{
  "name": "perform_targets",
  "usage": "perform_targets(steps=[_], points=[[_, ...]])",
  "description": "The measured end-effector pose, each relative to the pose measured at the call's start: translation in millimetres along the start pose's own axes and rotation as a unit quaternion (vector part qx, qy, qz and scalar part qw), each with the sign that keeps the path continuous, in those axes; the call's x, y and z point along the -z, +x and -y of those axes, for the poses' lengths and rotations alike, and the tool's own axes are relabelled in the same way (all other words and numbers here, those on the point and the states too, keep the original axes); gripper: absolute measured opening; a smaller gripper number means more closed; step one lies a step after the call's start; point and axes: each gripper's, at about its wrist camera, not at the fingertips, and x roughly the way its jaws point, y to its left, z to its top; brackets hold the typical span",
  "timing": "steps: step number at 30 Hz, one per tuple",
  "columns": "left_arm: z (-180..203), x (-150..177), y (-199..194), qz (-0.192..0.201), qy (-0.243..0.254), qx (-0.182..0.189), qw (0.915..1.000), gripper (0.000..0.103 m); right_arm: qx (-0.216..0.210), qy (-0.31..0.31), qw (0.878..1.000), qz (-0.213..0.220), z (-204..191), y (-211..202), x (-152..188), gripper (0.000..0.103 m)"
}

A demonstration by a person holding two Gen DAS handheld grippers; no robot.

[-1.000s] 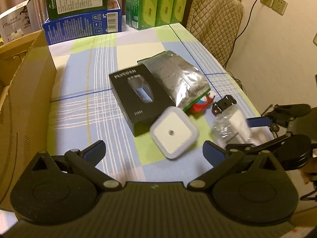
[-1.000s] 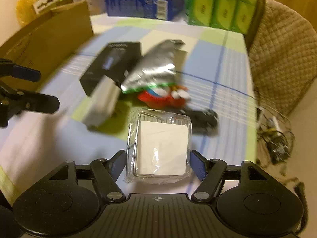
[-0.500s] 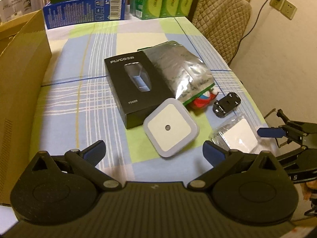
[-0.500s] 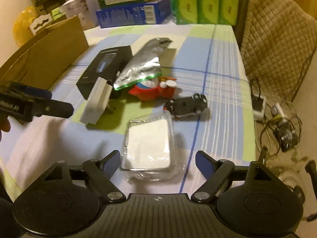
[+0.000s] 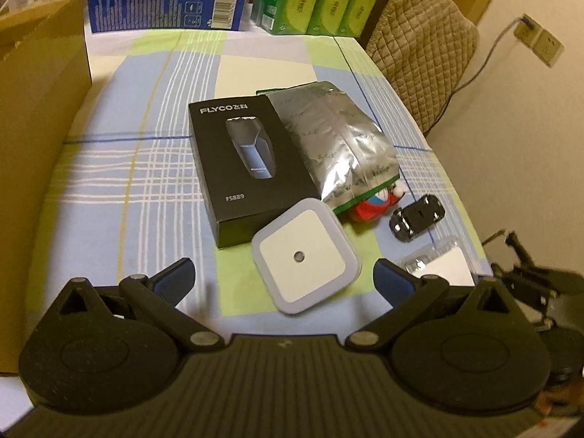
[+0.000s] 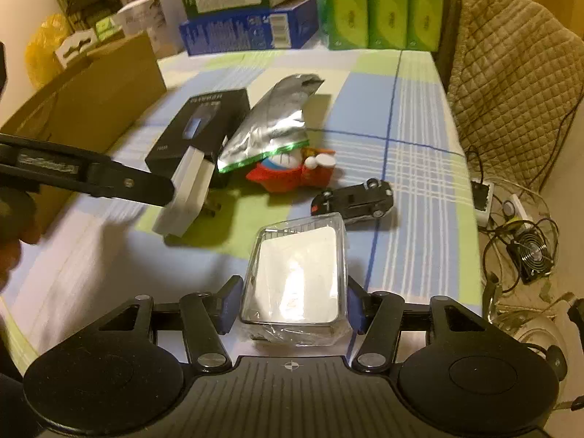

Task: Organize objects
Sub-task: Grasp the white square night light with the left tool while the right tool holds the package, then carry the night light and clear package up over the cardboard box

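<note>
Clear packet, near on the counter, clamped between the right gripper jaws; left gripper jaws open; slick wrap may slip free.

Clear plastic packet, white square inside, flat at table edge, just beside black toy car.

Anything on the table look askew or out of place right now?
Yes. The square white night light is tilted, propped against the black shaver box, not lying flat. The silver foil bag lies partly over the red plush toy.
</note>
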Motion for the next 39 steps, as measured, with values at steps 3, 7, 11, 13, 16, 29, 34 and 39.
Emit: perform_targets(steps=[3,7,11,13,16,29,34,39], points=[[-1.2,-0.4,9.9,-0.007,-0.029,0.011,0.9995,0.096,0.002,0.005,1.0,0.006,2.1,-5.2,0.3,0.054],[-9.2,1.1,19.5,-0.009,-0.081,0.031,0.9961,0.086,0.0,0.004,1.0,0.008,2.6,-8.5,0.6,0.054],[-11.6,4.6,27.0,-0.01,-0.098,0.043,0.9942,0.073,0.003,0.002,1.0,0.007,2.4,-7.3,0.9,0.054],[-11.9,5.9,29.5,-0.012,-0.107,0.047,0.9931,0.065,0.002,0.003,1.0,0.008,2.2,-7.2,1.1,0.054],[-10.1,6.8,29.5,-0.008,-0.1,0.044,0.9939,0.064,0.0,0.005,1.0,0.008,1.6,-7.7,1.5,0.054],[-18.0,17.7,-0.5,-0.014,-0.082,0.037,0.9959,0.063,-0.001,0.015,1.0,0.018,-8.4,-20.3,-1.6,0.053],[-19.8,19.1,-22.1,-0.006,-0.069,0.03,0.9971,0.063,0.001,0.016,1.0,0.027,-17.6,-32.7,-5.9,0.053],[-18.6,16.7,-48.5,0.01,-0.064,0.031,0.9974,0.063,0.004,0.016,0.999,0.044,-29.0,-52.6,-13.5,0.053]])
